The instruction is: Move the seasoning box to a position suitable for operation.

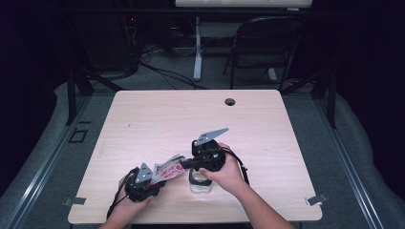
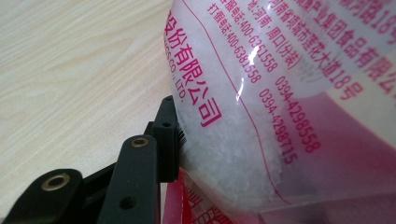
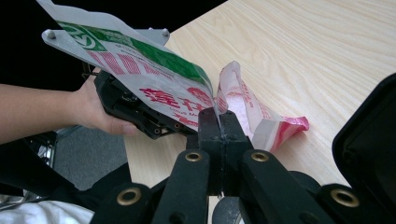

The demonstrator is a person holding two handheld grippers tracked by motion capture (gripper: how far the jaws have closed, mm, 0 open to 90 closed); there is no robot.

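The right hand-held gripper has its jaws fully together and pinches the top edge of the plastic bag. The left hand-held gripper is about half open and presses on the lower, filled part of the same bag, where white grains show. The bag hangs just above the tabletop, between both grippers; its long axis goes from the left gripper up toward the right one, beside a clear jar under the right hand.
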